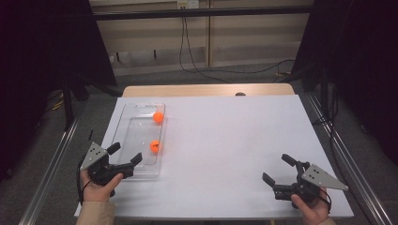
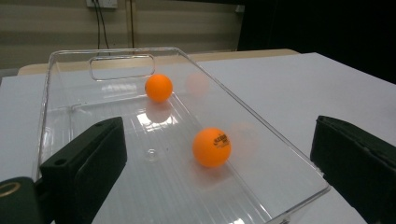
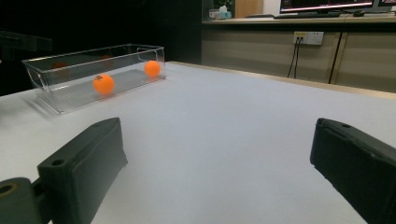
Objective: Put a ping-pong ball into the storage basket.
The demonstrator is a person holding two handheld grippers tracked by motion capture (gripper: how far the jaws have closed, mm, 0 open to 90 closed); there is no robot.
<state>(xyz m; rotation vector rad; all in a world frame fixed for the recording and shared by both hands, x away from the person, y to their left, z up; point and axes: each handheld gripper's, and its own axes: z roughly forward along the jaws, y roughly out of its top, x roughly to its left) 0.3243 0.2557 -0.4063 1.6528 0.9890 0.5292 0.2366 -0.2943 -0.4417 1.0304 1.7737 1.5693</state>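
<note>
Left gripper (image 1: 125, 153) and right gripper (image 1: 277, 169) both spread wide, two orange balls (image 2: 211, 147) in clear tray (image 2: 261, 140).

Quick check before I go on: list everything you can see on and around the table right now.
Round orange balls: 2, orange, inside the bin; near ball, far ball, apart from each other.
Clear plastic rectangular bin: 1, transparent, left side of the table, cut-out handle at its far end.
White-topped table: 1, white top, wooden edge at the far side.
Black cables: several, on the floor and wall behind the table.
Left gripper: 1, black, jaws open, at the bin's near end.
Right gripper: 1, black, jaws open, over bare table at right.
</note>
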